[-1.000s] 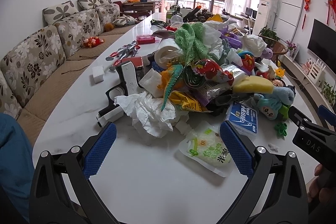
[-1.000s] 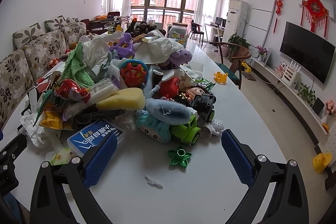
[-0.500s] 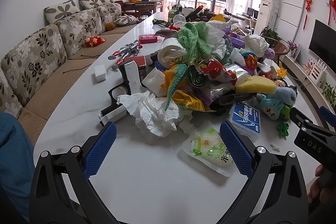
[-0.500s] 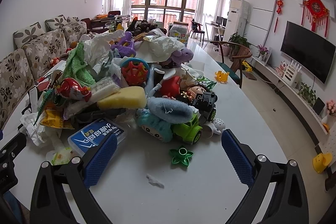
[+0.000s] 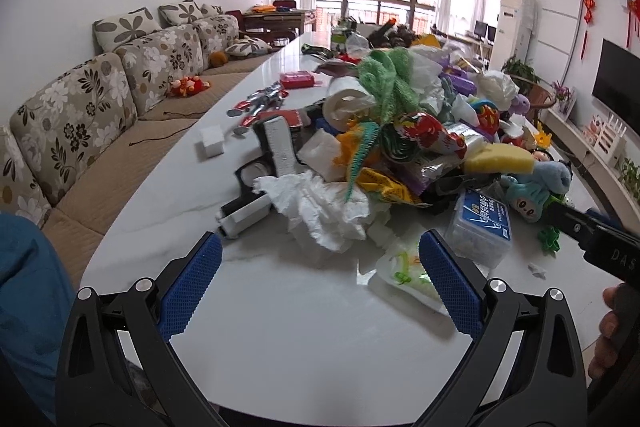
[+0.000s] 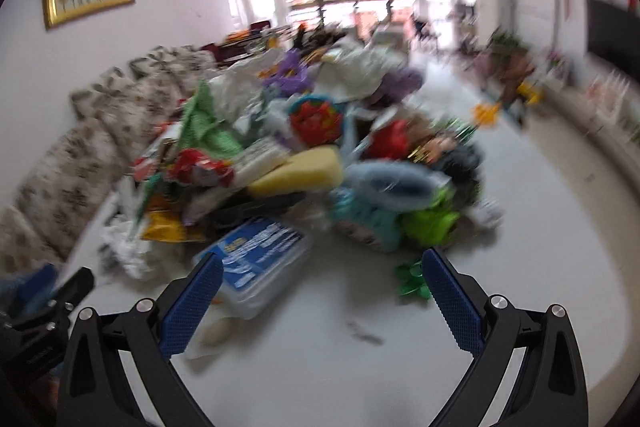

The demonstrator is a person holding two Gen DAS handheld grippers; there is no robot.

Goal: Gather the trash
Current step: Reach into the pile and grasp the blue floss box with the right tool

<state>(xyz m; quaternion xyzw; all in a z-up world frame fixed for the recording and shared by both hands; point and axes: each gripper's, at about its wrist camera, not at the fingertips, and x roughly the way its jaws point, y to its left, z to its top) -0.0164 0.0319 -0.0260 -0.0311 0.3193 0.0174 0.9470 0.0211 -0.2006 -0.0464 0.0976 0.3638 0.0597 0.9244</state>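
A heap of trash and toys covers the white table point(image 5: 280, 327). At its near edge lie crumpled white tissue point(image 5: 320, 207), a green-and-white plastic wrapper point(image 5: 404, 275) and a yellow snack bag point(image 5: 384, 187). My left gripper point(image 5: 320, 283) hovers open just in front of the tissue, with nothing between its fingers. The right wrist view is motion-blurred. My right gripper point(image 6: 322, 297) stands open over the table near a blue-lidded clear box point(image 6: 260, 263) and a green star piece point(image 6: 412, 279), holding nothing.
Plush toys point(image 5: 532, 187), a yellow sponge point(image 5: 500, 163), a toy gun point(image 5: 260, 179) and a paper roll point(image 5: 348, 99) sit in the pile. A floral sofa point(image 5: 80, 131) runs along the table's left side. A hand point(image 5: 608, 347) holds the other gripper at right.
The left gripper has edged forward toward the tissue. The right gripper has swung left and nearer the blue-lidded box, blurring its view.
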